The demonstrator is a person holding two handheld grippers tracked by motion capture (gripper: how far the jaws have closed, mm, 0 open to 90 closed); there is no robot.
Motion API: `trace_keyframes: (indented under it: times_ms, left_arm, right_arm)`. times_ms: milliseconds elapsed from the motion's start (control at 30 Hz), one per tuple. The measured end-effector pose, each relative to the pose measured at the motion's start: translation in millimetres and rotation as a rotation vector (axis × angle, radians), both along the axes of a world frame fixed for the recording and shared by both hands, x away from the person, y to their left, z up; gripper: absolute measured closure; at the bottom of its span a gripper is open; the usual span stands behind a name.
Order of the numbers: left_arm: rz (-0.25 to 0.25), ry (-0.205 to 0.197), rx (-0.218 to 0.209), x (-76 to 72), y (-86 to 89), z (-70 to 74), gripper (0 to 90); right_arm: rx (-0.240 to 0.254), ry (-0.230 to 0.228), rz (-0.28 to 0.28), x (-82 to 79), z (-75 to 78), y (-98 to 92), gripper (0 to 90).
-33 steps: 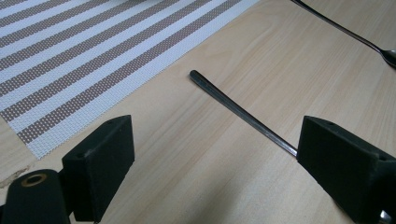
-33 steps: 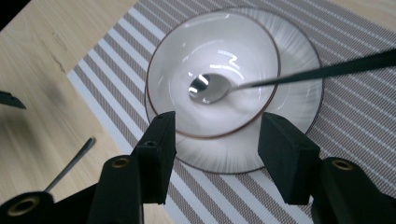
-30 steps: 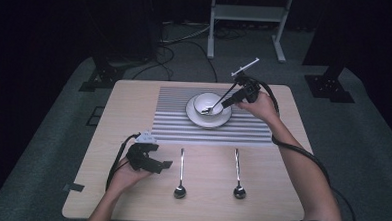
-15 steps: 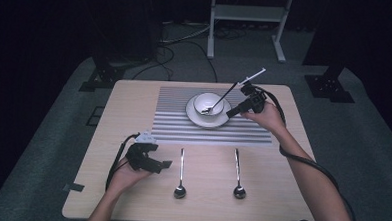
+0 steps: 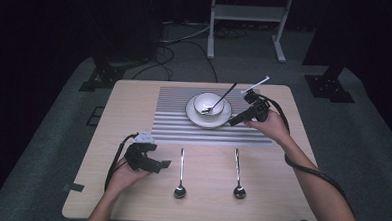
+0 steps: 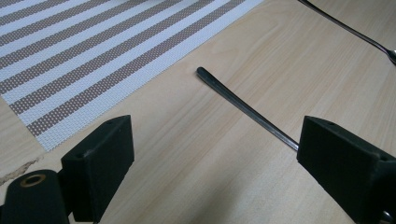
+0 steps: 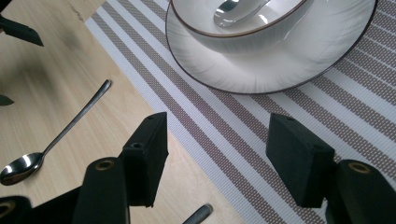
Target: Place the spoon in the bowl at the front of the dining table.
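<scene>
1. From above, the right gripper (image 5: pixel 233 121) has drawn back from the bowl (image 5: pixel 208 103) toward the right edge of the plate (image 5: pixel 196 120); a second ago it was over the bowl. A spoon (image 5: pixel 218 102) now leans in the bowl, handle sticking up over the rim, with nothing holding it. Its jaws have just been opening, and nothing sits between them. I'd judge that spoon delivered. Two more spoons (image 5: pixel 181 171) (image 5: pixel 237 171) lie on the bare table (image 5: pixel 280 194) below the mat (image 5: pixel 169 114), well apart from the bowl. The left gripper (image 5: pixel 161 164) rests near the left spoon and has not moved.

2. Along the left gripper's jaws, they stand wide and empty, with a spoon handle (image 6: pixel 243 107) lying on the wood between them, untouched. That looks like the next pickup.

3. Along the right gripper's jaws, they gape over the mat's edge (image 7: pixel 210 135), holding nothing. The bowl (image 7: pixel 261 32) sits on its plate just ahead, spoon head (image 7: pixel 229 11) inside; another spoon (image 7: pixel 56 137) lies on the wood at the left.
</scene>
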State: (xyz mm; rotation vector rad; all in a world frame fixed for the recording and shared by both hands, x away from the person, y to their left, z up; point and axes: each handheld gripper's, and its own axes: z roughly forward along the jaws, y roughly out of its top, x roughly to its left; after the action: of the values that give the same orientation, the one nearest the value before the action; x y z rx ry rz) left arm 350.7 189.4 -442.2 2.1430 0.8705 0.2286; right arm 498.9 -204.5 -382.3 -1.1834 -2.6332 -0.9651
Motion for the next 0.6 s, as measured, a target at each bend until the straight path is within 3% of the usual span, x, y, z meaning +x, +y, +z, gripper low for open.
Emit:
trace_keyframes:
  times_ms: [367,600]
  left_arm:
    - [0.004,-0.002,-0.001,0.4,0.1,-0.5,9.6]
    - [0.006,0.002,-0.004,0.4,0.6,-0.6,9.2]
  right_arm:
    - [0.014,-0.004,-0.002,-16.3,-10.7,-11.1,34.7]
    - [0.049,0.0,-0.008,-26.4,-19.5,-18.2,31.3]
